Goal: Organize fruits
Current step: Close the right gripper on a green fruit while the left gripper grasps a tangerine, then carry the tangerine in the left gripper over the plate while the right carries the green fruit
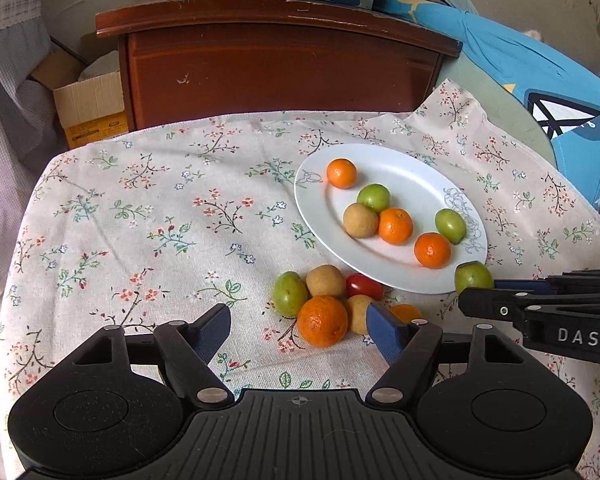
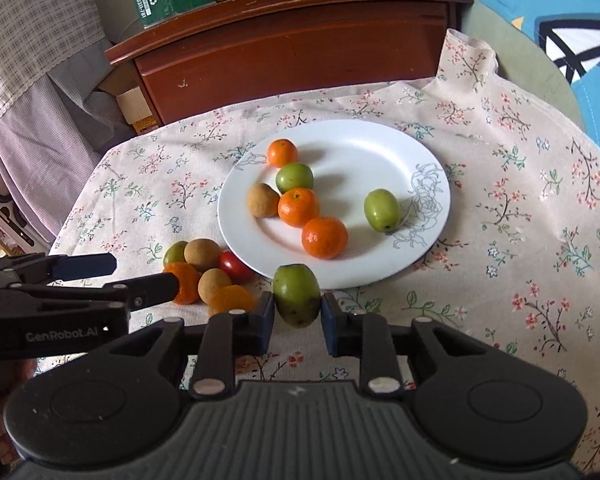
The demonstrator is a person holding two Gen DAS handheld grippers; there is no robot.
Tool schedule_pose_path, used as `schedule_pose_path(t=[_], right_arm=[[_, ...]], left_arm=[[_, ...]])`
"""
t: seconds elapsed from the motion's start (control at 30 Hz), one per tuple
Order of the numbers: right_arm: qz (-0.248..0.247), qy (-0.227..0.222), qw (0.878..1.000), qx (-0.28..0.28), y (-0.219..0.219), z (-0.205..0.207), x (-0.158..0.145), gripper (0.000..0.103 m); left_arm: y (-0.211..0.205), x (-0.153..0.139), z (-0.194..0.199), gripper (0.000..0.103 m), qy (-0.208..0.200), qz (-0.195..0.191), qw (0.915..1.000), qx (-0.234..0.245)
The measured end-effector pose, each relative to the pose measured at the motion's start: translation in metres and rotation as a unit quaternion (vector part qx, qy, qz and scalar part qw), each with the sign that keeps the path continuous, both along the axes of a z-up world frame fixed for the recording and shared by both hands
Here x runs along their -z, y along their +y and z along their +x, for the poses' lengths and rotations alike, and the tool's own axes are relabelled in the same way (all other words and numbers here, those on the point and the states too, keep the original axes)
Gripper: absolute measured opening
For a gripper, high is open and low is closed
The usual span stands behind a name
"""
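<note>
Left wrist view: the left gripper (image 1: 298,330), fingers apart, hovers over loose fruit (image 1: 322,320) on the table (image 1: 100,220); six pieces already sit on the plate (image 1: 400,168). Right wrist view alone shows the right gripper (image 2: 296,314) clamped on a green fruit (image 2: 296,294) near the plate's edge, likely headed there; roughly half remains.

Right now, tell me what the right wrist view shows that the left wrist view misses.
Only the right wrist view shows the right gripper with both pads closed on a green fruit near the plate's front rim. Only the left wrist view shows the left gripper open from behind, its fingers either side of a large orange. Both show the white plate holding six fruits and the loose pile, including a red tomato.
</note>
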State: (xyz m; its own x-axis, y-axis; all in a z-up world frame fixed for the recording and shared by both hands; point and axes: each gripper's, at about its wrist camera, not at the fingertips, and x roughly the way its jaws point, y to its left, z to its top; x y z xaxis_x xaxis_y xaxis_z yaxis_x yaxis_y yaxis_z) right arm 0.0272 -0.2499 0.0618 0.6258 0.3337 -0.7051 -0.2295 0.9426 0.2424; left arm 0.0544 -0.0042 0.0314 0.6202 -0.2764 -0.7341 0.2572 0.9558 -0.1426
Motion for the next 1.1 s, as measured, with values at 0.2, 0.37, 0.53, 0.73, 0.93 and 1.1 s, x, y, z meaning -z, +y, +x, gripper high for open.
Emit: schedule_pose_path(t=[0.2,0.37,0.53,0.73,0.93,1.1], right_arm=[[-0.013,-0.012,1.000,-0.008,-0.009,0.012,-0.007,0.025],[0.007,-0.002,1.000,0.001,-0.013,0.018,-0.006,0.025],[0.019,-0.008,1.000,0.002,-0.013,0.019,-0.009,0.025],[0.024,-0.004,1.000,0.014,-0.018,0.021,-0.008,0.025],[0.029,-0.006,0.999,0.012,-0.017,0.021,-0.010,0.025],[0.032,-0.005,0.999,0.009,-0.017,0.021,-0.011,0.025]], left_arm=[[-0.008,0.012,0.010,0.065,0.017,0.004,0.9998,-0.006],[-0.014,0.011,0.010,0.057,0.014,-0.008,0.9998,0.007],[-0.014,0.009,0.010,0.035,0.019,-0.030,0.9993,0.013],[0.002,0.005,0.010,0.029,0.022,-0.053,0.9983,-0.013],[0.002,0.007,0.011,0.031,0.027,-0.057,0.9979,-0.015],[-0.003,0.016,0.012,0.032,0.045,-0.055,0.9975,-0.011]])
